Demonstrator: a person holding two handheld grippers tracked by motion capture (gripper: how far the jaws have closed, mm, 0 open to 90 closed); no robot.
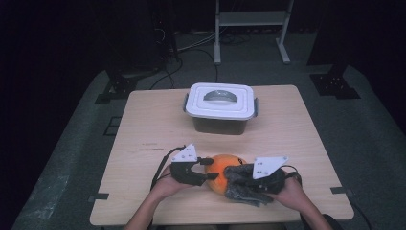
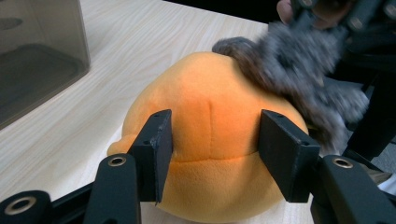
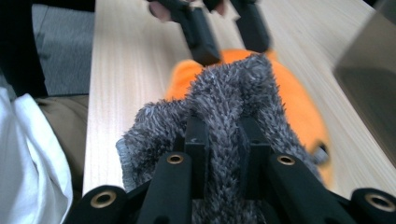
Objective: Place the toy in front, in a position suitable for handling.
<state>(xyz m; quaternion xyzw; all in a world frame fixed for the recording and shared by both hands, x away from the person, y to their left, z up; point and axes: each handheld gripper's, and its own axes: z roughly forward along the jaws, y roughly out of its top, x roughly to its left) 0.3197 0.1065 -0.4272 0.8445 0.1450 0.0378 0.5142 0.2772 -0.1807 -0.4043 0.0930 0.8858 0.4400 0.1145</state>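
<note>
One orange plush toy (image 1: 221,168) in front of one lidded plastic box (image 1: 220,108), left gripper (image 2: 212,156) clamping its sides, right gripper (image 3: 223,149) pinching one grey fuzzy cloth (image 3: 224,100) draped over it, on one table (image 1: 153,129).

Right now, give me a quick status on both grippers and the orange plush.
Left gripper clamped on orange plush. Right gripper shut on grey fuzzy cloth, draped over plush. Lidded box behind, apart.

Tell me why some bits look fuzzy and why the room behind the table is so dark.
High view: the light falls on the table, the surroundings sink into black, and a pale glare sits on the box lid. Left gripper view: the orange plush toy is sharp, the grey cloth smeared. Right gripper view: the toy and the far tongs are blurred.
</note>
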